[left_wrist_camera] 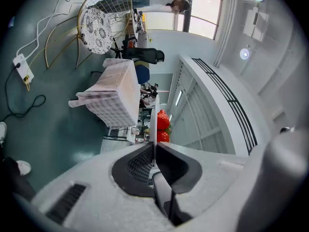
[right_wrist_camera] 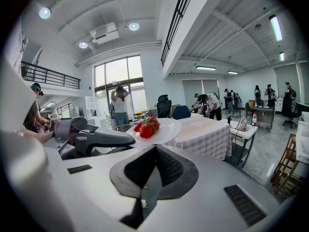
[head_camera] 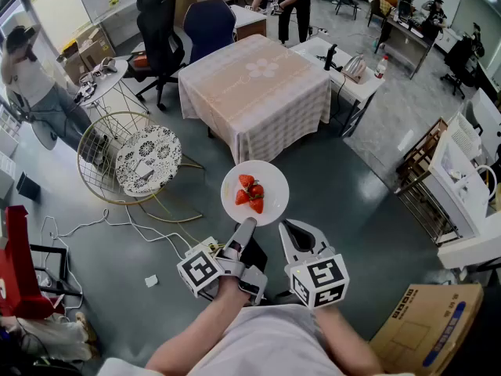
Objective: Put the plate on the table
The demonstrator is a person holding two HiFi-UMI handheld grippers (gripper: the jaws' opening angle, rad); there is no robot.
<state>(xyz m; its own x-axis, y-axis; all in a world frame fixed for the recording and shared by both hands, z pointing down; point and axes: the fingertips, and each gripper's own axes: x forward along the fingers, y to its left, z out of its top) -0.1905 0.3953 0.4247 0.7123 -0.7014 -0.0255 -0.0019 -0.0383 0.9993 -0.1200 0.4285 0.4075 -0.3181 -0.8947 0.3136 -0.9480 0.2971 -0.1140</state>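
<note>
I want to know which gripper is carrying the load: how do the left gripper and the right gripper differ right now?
The left gripper is shut on the near rim of the plate; the right gripper has its jaws together with nothing between them. The left gripper is rolled onto its side, while the right gripper sits upright. Both point toward the plate.
</note>
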